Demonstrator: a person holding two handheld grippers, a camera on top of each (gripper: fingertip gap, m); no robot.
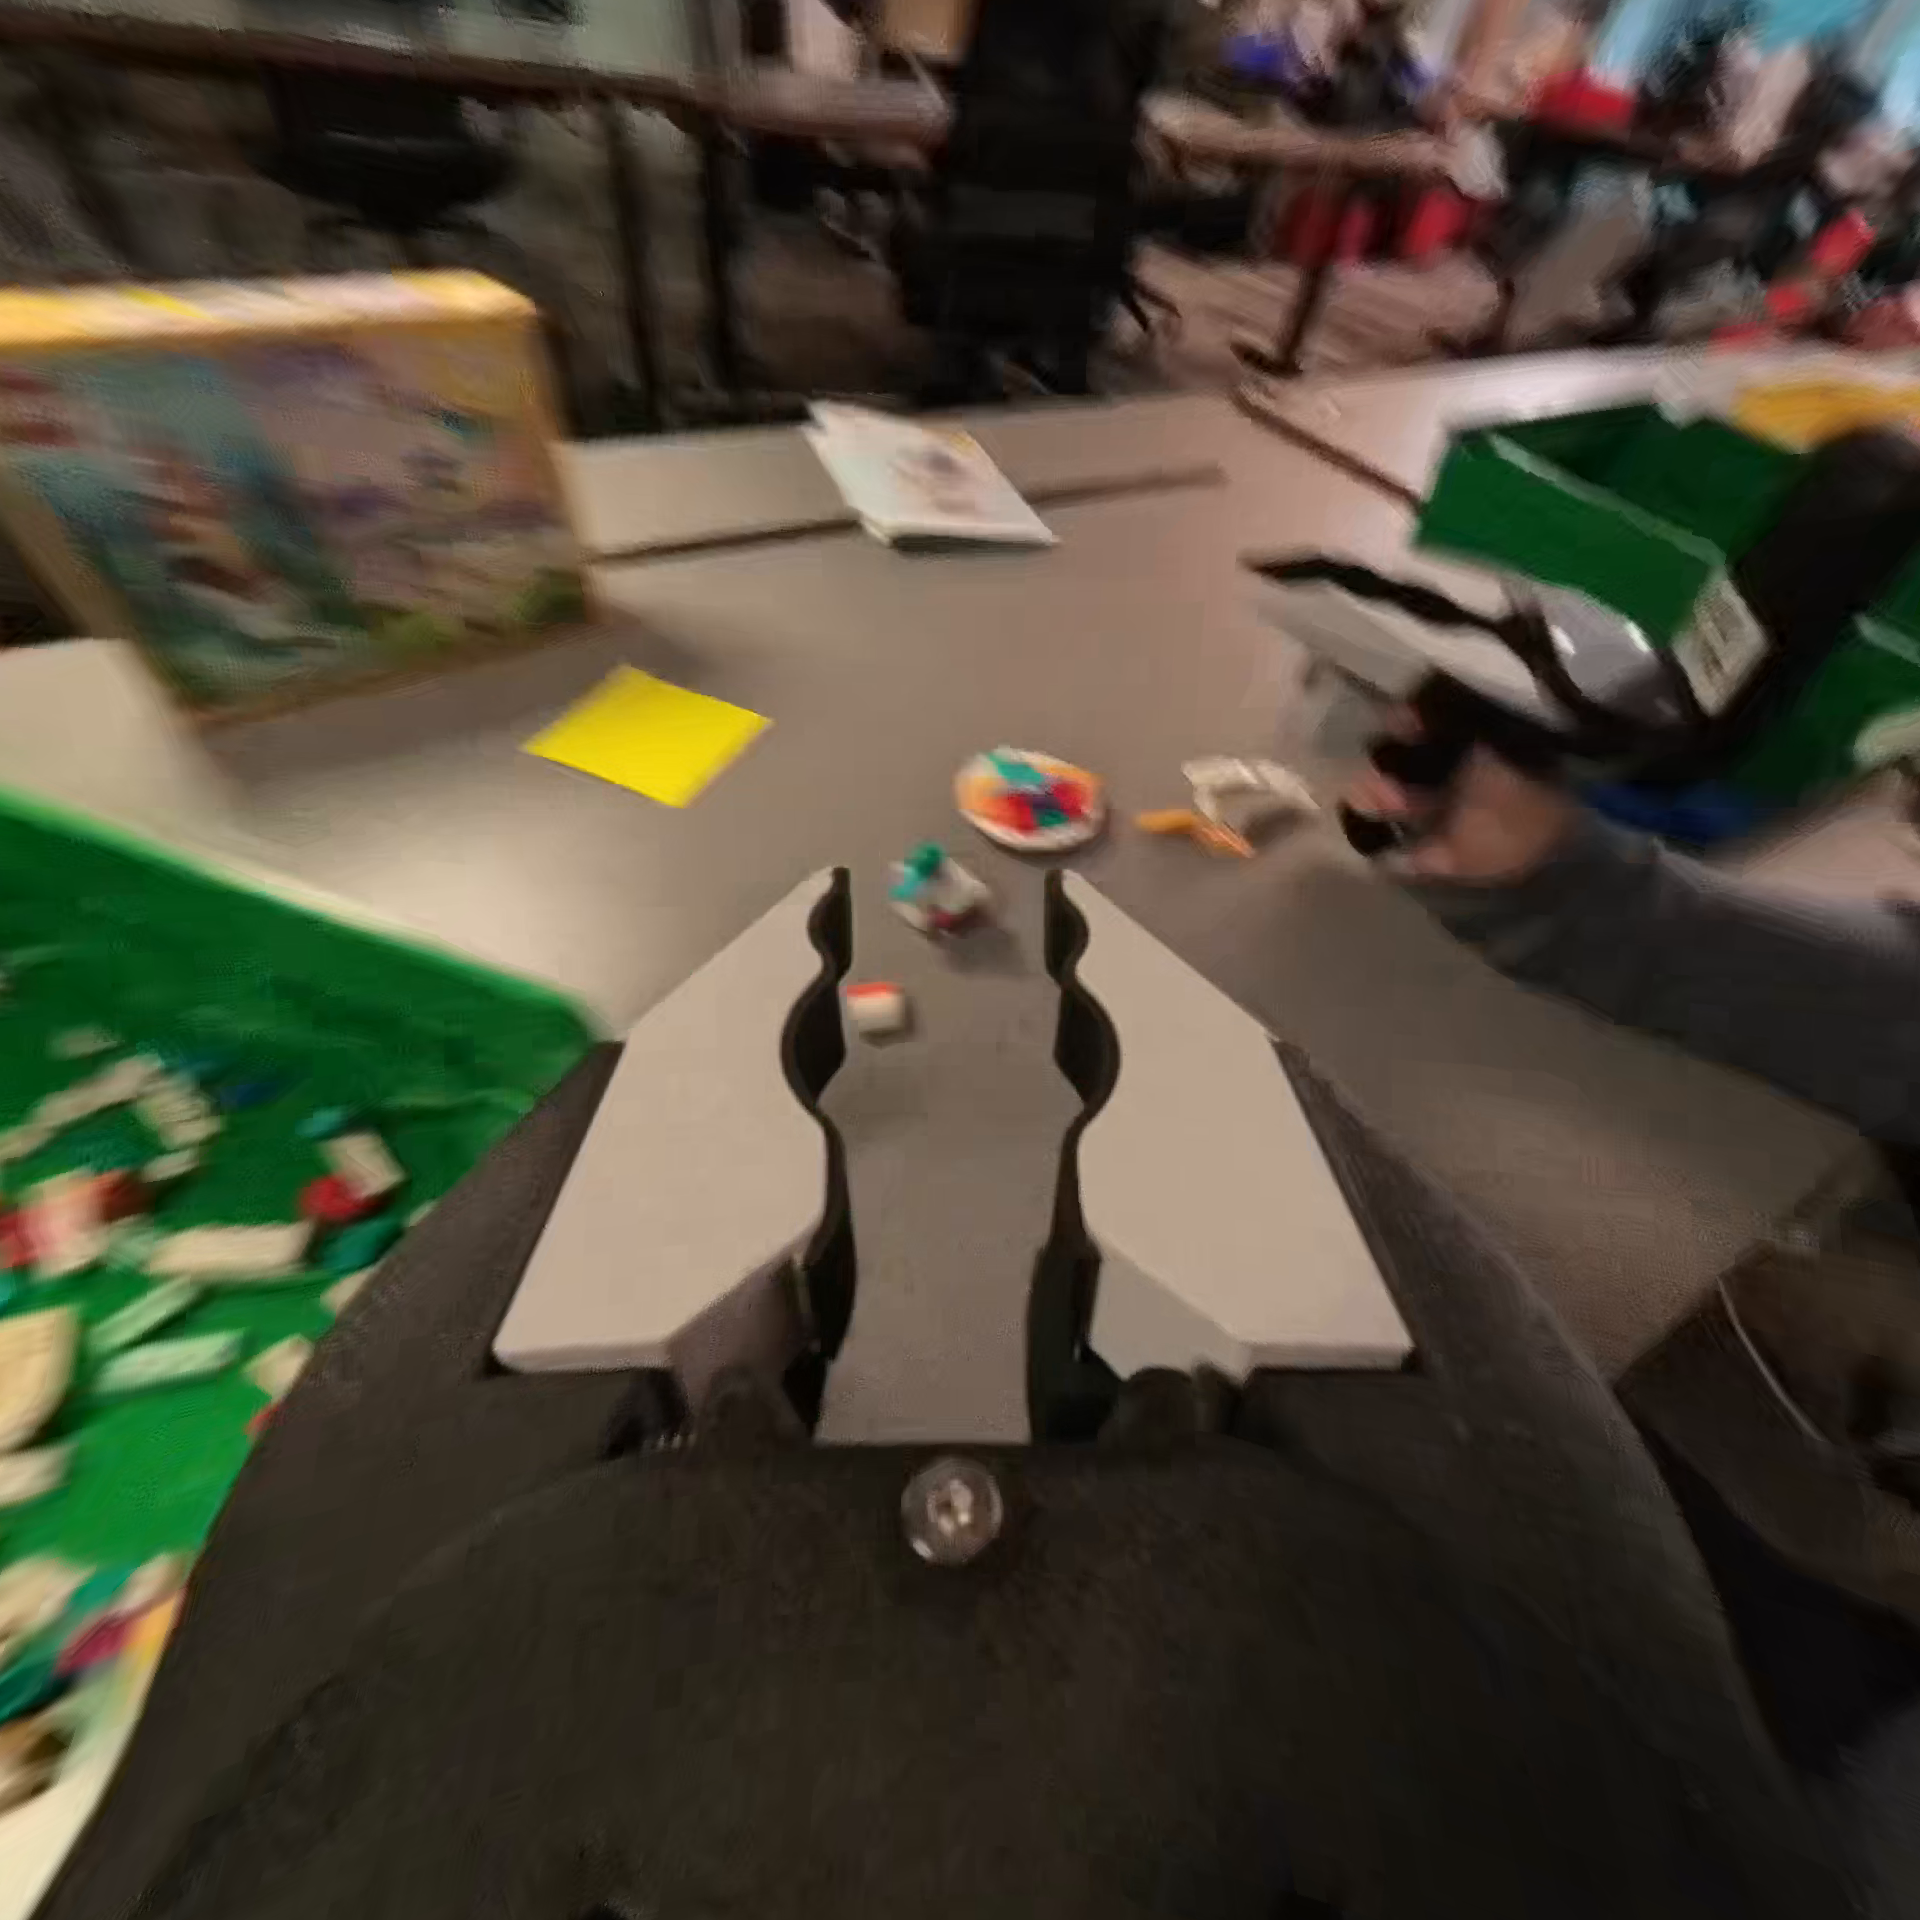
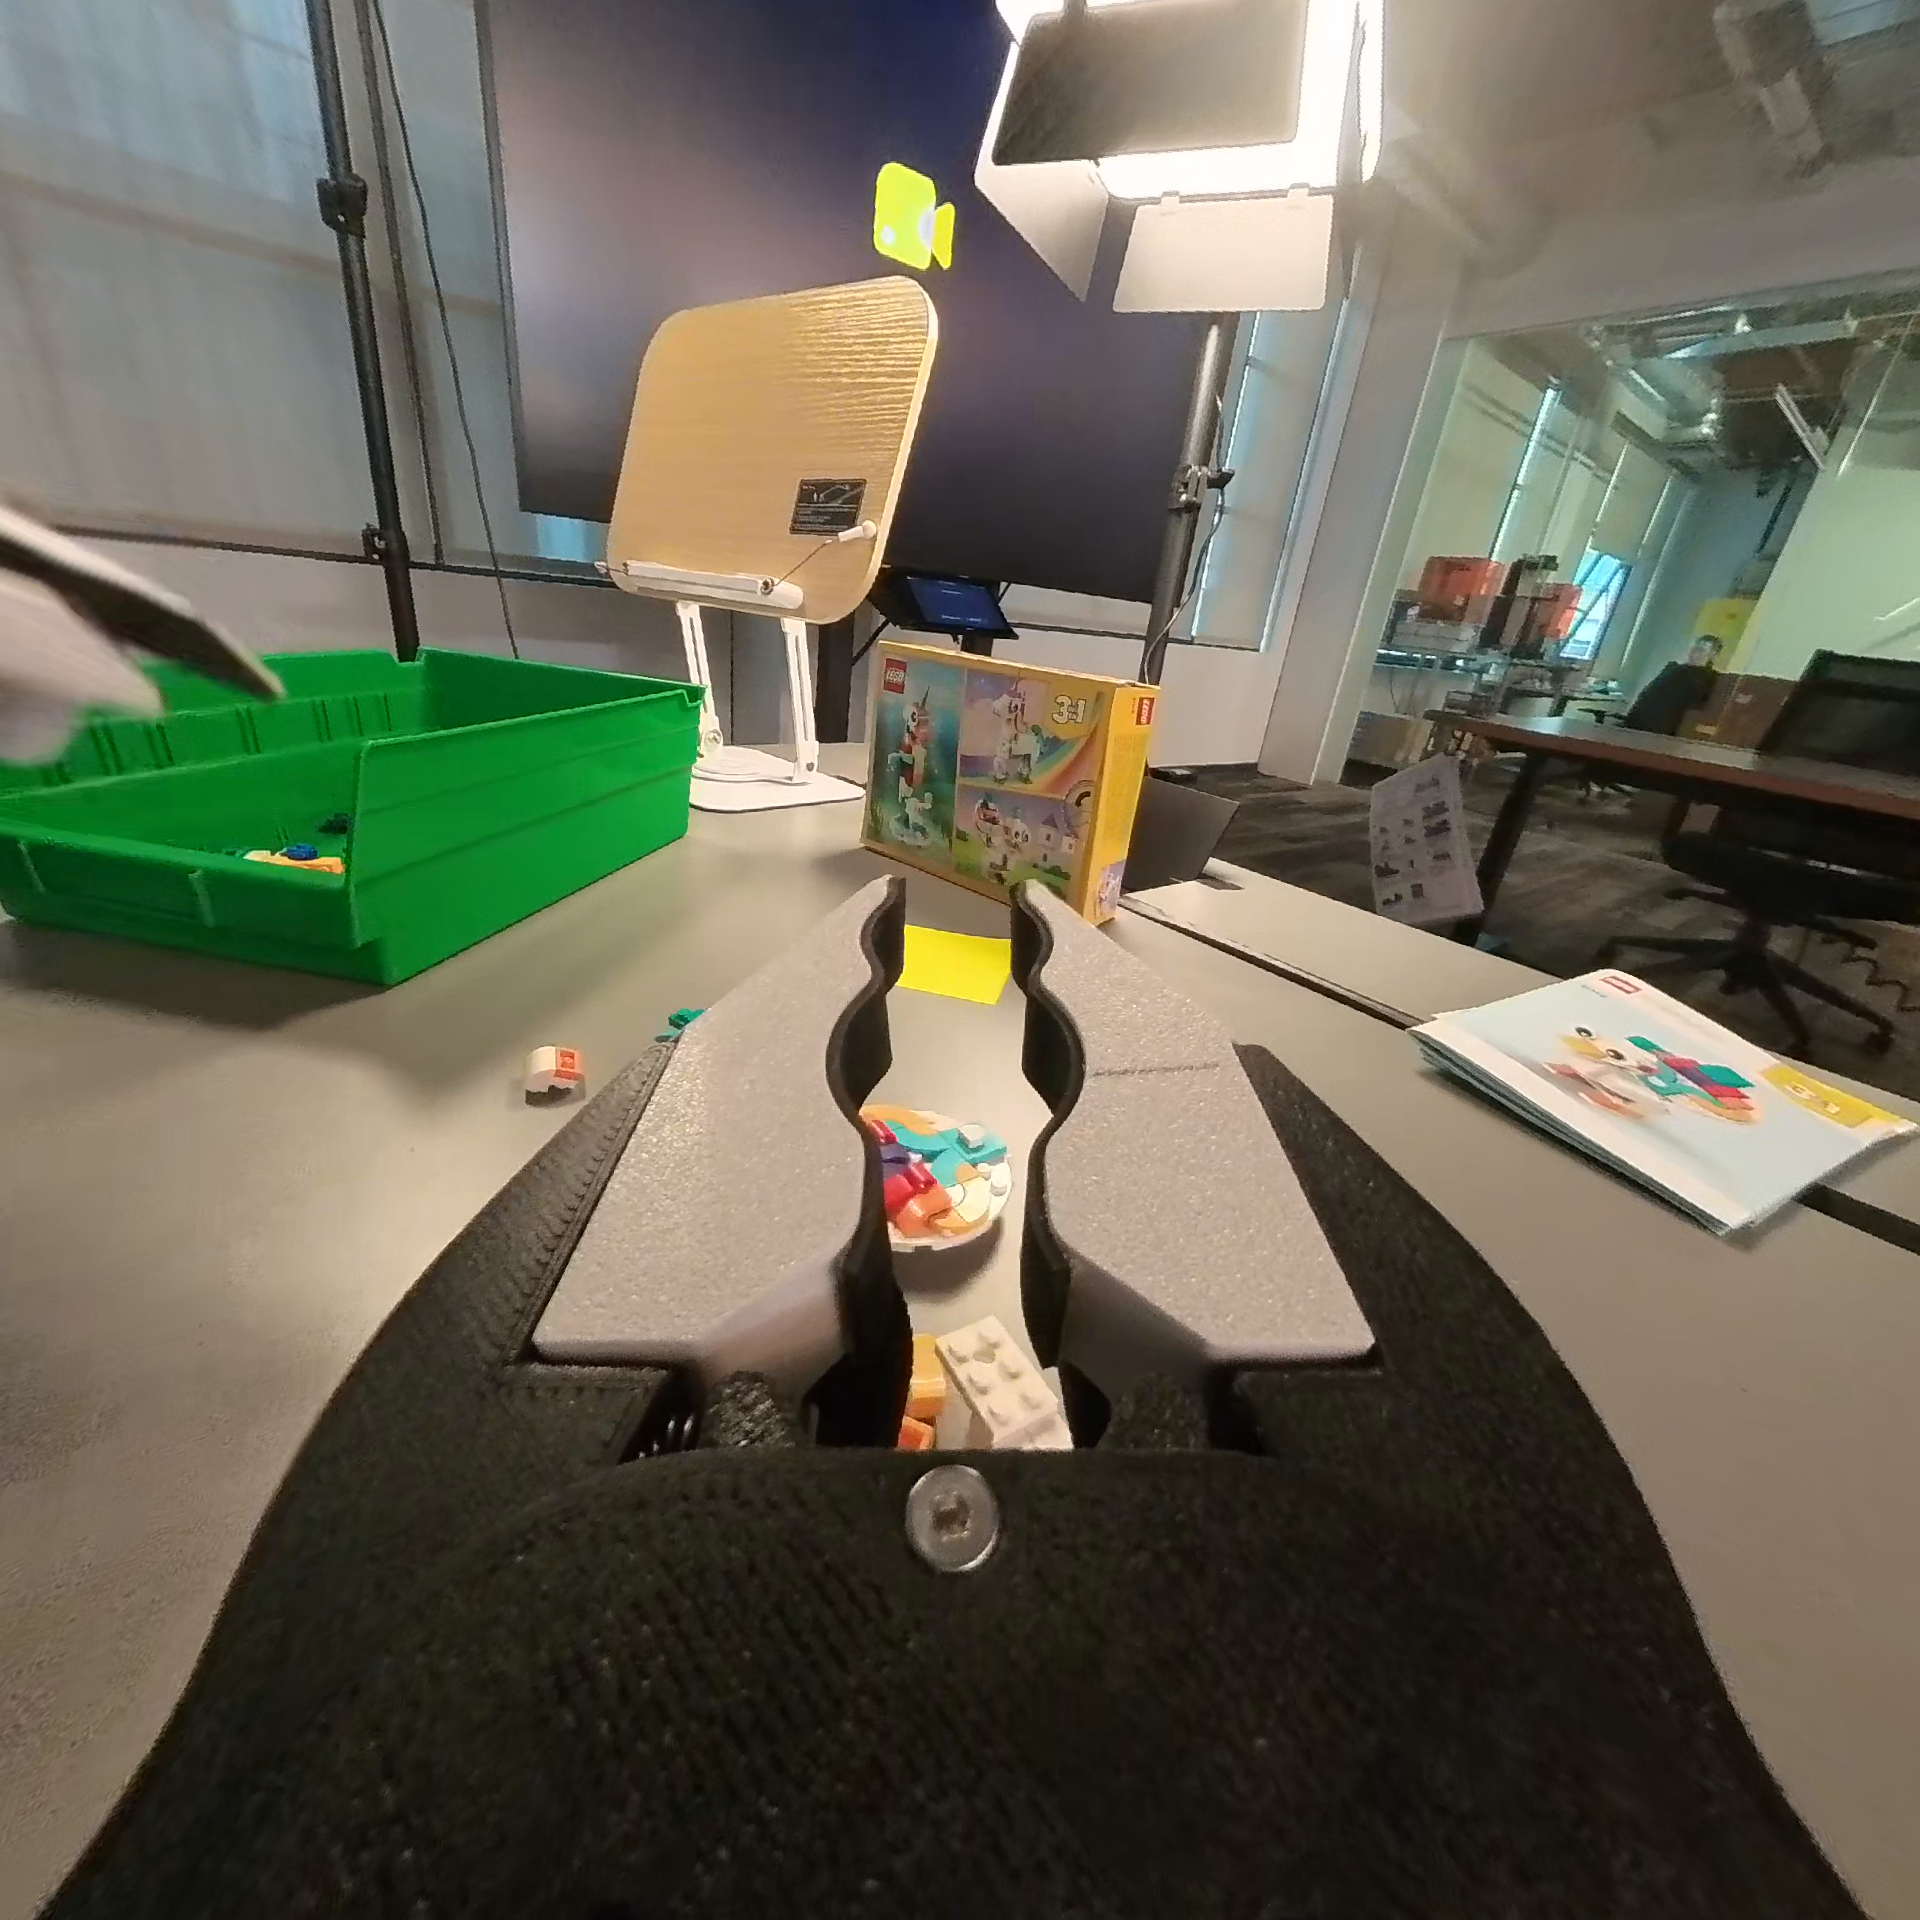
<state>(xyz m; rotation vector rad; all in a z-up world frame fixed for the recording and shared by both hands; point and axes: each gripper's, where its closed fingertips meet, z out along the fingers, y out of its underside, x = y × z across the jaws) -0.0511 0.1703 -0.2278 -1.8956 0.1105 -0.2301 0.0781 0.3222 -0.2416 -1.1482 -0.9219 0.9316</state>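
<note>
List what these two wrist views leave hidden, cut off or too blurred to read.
- Left wrist view: the loose pieces in the green tray smear under motion blur; no shapes readable.
- Left wrist view: the right tool is blurred; its opening is unreadable here.
- Right wrist view: the white brick and orange pieces are partly hidden by the tool body.
- Right wrist view: the round plate of bricks is partly covered by the fingers.

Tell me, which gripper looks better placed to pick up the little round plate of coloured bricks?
Probably the right gripper: open, with the plate directly between its fingers. The left gripper is open too, but the plate lies beyond it.
</note>
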